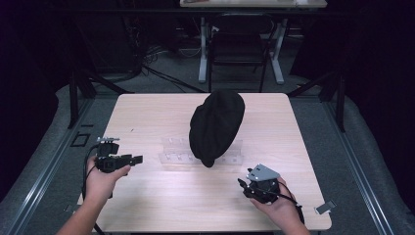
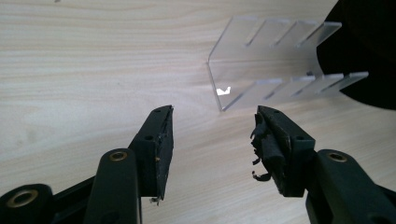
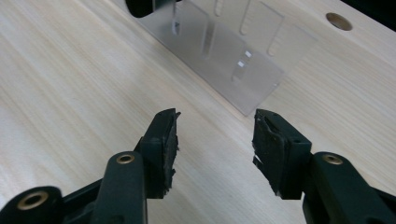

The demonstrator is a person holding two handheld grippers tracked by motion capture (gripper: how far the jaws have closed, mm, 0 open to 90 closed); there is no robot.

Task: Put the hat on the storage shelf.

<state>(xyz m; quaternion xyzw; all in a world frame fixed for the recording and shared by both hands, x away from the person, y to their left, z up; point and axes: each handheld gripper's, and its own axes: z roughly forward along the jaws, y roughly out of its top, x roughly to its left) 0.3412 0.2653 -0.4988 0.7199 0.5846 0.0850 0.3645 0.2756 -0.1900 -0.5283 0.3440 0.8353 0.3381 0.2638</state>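
**Both grippers wide open and empty beside the rack**

The black hat (image 1: 217, 126) lies draped over the clear slotted rack (image 1: 171, 157) at the middle of the wooden table (image 1: 147, 205). The left gripper (image 1: 138, 159) sits to the rack's left, jaws spread wide with nothing between them; the rack (image 2: 261, 70) stands just ahead of its tips. The right gripper (image 1: 243, 187), near the table's front edge, is equally wide and holds nothing; the rack (image 3: 224, 56) lies ahead of it.
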